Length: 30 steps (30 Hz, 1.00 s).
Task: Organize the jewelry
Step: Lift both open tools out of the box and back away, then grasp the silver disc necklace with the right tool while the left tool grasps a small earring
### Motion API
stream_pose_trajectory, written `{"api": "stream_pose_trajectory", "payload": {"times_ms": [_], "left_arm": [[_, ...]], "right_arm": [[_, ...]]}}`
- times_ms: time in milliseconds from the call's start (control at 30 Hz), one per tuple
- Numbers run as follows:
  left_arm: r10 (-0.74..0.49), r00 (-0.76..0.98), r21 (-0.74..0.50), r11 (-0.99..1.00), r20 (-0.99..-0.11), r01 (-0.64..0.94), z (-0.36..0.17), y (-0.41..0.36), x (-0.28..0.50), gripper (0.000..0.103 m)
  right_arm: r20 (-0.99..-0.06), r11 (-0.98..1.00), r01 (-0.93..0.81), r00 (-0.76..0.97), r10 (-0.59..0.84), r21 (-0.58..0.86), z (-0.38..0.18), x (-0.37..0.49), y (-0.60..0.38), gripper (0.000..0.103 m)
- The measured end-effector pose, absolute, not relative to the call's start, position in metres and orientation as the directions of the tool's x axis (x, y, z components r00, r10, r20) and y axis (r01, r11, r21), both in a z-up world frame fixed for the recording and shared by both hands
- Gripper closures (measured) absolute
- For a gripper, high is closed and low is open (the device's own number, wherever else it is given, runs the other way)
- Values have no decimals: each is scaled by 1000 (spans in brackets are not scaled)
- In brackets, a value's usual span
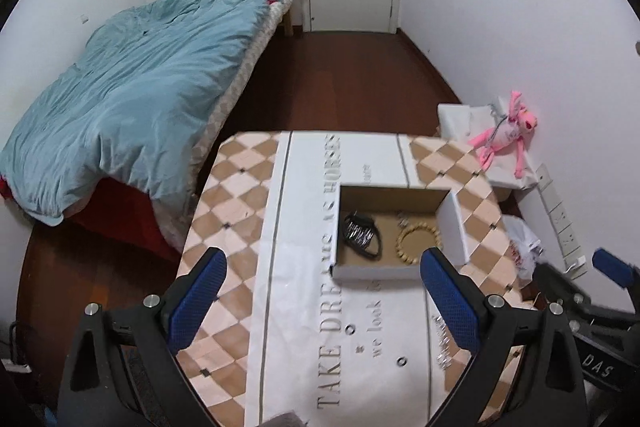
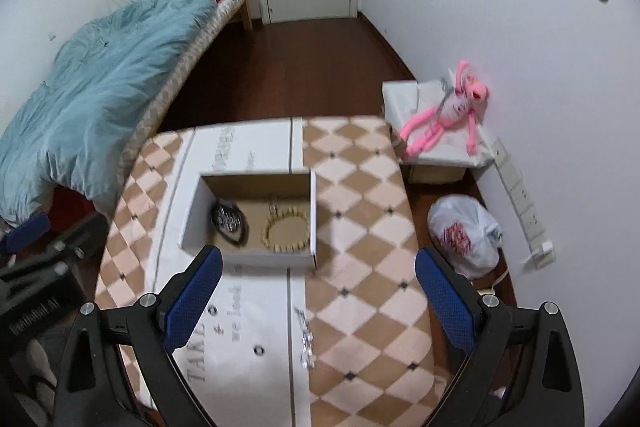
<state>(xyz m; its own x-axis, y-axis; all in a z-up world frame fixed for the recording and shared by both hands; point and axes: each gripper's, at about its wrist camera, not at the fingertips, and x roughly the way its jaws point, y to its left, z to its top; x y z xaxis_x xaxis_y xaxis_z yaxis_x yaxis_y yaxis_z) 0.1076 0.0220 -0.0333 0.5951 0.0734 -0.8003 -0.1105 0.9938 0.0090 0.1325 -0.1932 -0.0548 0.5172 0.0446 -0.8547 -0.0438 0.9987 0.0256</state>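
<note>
An open white cardboard box [image 1: 454,227] [image 2: 188,223] stands on the checkered table. Inside it lie a black hair clip [image 1: 360,233] [image 2: 228,221] and a wooden bead bracelet [image 1: 416,239] [image 2: 286,231]. A silver chain [image 1: 442,345] [image 2: 306,341] lies on the table in front of the box, with two small rings [image 1: 401,361] [image 2: 259,349] near it. My left gripper [image 1: 322,301] is open and empty, hovering above the table short of the box. My right gripper [image 2: 318,301] is open and empty above the chain.
The table [image 1: 232,195] carries a white cloth with printed lettering. A bed with a blue duvet [image 1: 132,87] stands to the left. A pink plush toy [image 2: 448,119] lies on a low white box at the right. A white plastic bag [image 2: 464,235] sits on the floor.
</note>
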Motion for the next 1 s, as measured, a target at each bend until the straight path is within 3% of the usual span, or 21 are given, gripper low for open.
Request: {"api": "stream_pose_trajectory", "payload": {"times_ms": [267,467,567,700,767,800,1000], "left_arm": [[147,431,95,986,-890,-139,-129,29,83,4],[156,322,108,981,-934,-163,-178,33,68,4],[158,295,113,980,-942,-165,-191,33,66,4],[161,264,122,980,-951,-159,-201,33,64,4],[155,255,116,980,-954,-160,-204,34,64,4],[151,253,112,981,-956,-161,-205,35,64,4],[106,248,67,985,-963,-159,-205,35,71,4]], "right_arm": [[-955,990,17,265,130,139,-187,101,-207,5],[-965,991,40,239,112,125,-236,88,-205,13],[-968,995,31,234,90,100,-246,87,-203,28],[-966,1000,-10,256,22,20,-251,87,-190,55],[-960,999,-36,279,21,12,-250,84,-182,90],[-960,999,-40,278,26,15,-250,84,-181,95],[-945,995,6,313,96,103,-235,86,-192,95]]}}
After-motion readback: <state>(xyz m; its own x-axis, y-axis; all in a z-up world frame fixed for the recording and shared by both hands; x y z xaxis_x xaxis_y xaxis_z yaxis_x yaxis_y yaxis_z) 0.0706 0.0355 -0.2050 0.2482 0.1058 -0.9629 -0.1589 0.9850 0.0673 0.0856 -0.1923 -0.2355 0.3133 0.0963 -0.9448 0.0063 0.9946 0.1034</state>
